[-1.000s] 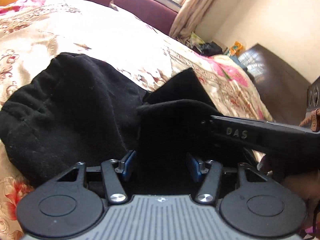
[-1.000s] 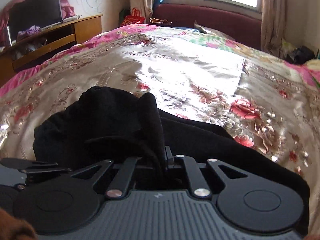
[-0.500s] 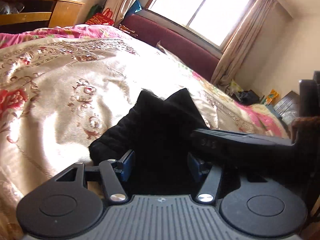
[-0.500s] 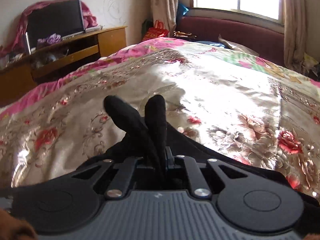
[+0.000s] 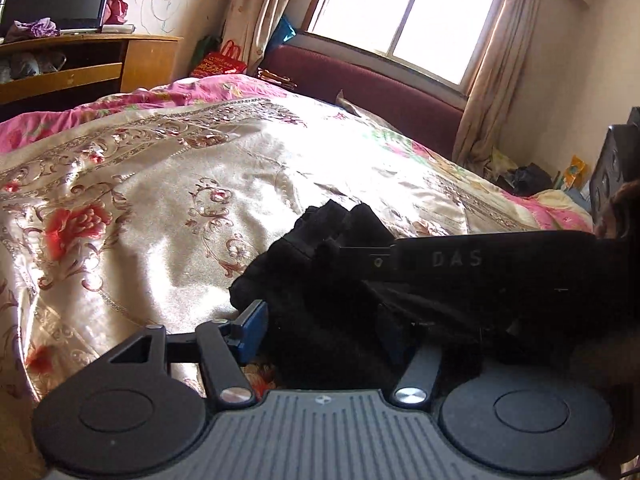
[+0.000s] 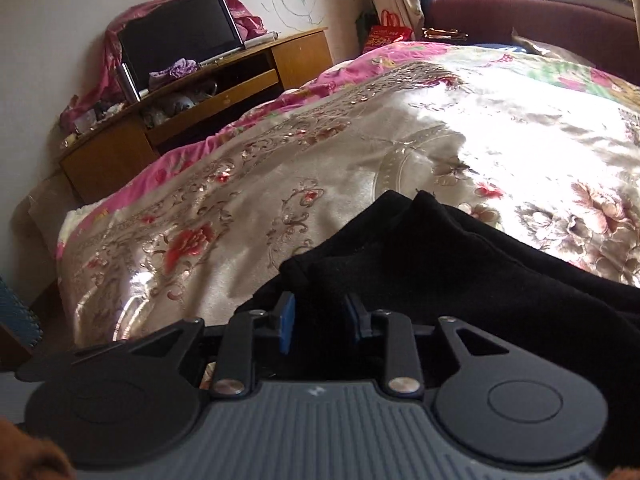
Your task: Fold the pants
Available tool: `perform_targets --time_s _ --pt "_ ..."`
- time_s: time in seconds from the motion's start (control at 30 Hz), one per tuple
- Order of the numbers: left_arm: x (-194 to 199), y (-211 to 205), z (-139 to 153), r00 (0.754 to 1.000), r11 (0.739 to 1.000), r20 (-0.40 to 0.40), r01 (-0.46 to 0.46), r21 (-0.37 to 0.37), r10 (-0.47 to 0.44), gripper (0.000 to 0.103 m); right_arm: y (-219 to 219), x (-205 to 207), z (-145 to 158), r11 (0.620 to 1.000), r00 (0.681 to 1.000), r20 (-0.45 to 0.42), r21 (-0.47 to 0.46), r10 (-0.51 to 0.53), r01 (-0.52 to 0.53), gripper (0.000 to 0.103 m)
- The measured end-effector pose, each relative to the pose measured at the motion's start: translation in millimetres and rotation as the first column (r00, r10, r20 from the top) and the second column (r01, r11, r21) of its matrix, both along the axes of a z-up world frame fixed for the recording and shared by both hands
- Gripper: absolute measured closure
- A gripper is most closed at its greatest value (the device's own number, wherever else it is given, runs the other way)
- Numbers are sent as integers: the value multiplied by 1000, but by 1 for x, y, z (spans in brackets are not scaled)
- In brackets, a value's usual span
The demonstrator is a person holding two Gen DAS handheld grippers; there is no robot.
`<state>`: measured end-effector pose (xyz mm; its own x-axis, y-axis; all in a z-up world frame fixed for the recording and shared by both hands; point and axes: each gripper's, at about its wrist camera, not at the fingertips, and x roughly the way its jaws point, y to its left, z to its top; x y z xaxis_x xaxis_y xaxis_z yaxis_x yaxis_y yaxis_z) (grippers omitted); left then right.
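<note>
Release is happening now: right tongs [image 6: 316, 322] are opening off the black fleece pants [image 6: 460, 264] on the floral satin bedspread [image 6: 280, 184], left tongs [image 5: 324, 330] are spreading wide around them, so both should be backing out low without dragging the fold.

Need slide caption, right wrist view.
Right gripper opening over black pants on the floral bedspread.

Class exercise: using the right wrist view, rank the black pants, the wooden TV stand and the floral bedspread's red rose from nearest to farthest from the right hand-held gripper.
1. Black pants: between the opening jaws of the right hand-held gripper.
2. Red rose: on the floral bedspread, ahead to the left.
3. Wooden TV stand: beyond the bed, against the left wall.
</note>
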<state>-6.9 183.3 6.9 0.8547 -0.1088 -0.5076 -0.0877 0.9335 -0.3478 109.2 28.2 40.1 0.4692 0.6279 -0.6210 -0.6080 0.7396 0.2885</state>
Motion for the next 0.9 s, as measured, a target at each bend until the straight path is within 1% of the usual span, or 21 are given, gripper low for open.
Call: perform_targets --time_s 0.03,0.1,0.13,0.2,0.23,0.27,0.3,0.37,0.4,0.43,0.5,0.57,0.63,0.67,0.7,0.73,0.77,0.8,0.87,0.9 --pt "-1 2 1 1000 1000 16 -14 -10 14 29 -5 0 5 999 1000 0 30 -9 9 76" --pt "-2 6 1 999 999 35 -28 -35 29 28 -9 1 14 999 998 42 18 -41 40 75" --pt "-1 7 0 999 999 37 -31 -44 33 28 -8 4 16 999 996 76 -9 -50 51 75" --pt "1 8 -3 999 998 23 -32 -49 33 28 0 9 15 994 993 112 -88 -48 58 71" --pt "2 9 -5 999 998 18 -32 -53 33 28 7 11 11 990 993 112 -135 -34 49 69" --pt "3 10 -6 999 998 14 -31 -62 32 28 13 13 7 987 994 105 -156 -25 41 67" --pt "3 11 -7 999 997 13 -33 -65 34 28 18 15 4 986 995 97 -161 -33 48 65" --pt "4 14 -9 999 997 11 -44 -67 45 28 26 23 -3 987 998 40 -149 -49 55 64" --pt "4 15 -10 999 996 11 -48 -73 49 28 29 26 -5 989 998 16 -137 -60 62 62" --pt "5 17 -11 999 996 12 -51 -78 52 28 33 26 -7 989 998 2 -132 -70 69 58" --pt "5 17 -11 998 996 12 -57 -71 58 28 42 25 -11 981 998 15 -180 -68 69 54" --pt "5 18 -11 999 996 16 -50 -74 52 28 48 19 -15 973 998 40 -226 -43 51 54" --pt "4 17 -11 999 997 20 -41 -72 42 28 48 13 -14 968 997 70 -244 -41 57 57" --pt "3 16 -10 999 997 26 -39 -67 40 28 47 13 -14 967 996 73 -248 -46 63 60" --pt "3 16 -10 999 997 31 -35 -65 37 27 44 15 -13 967 996 61 -244 -58 71 73" --pt "2 15 -9 999 997 35 -29 -65 31 27 39 19 -13 972 997 30 -221 -73 78 82" --pt "2 15 -9 999 998 37 -26 -64 28 27 33 24 -13 976 996 -3 -197 -92 89 87" --pt "1 15 -9 999 998 39 -24 -66 27 27 29 27 -13 977 994 -23 -185 -108 102 97" --pt "1 17 -9 999 997 41 -26 -75 29 27 22 32 -10 979 990 -41 -161 -132 124 98" --pt "1 18 -9 999 996 43 -30 -80 33 27 18 33 -7 983 988 -60 -129 -143 134 99"
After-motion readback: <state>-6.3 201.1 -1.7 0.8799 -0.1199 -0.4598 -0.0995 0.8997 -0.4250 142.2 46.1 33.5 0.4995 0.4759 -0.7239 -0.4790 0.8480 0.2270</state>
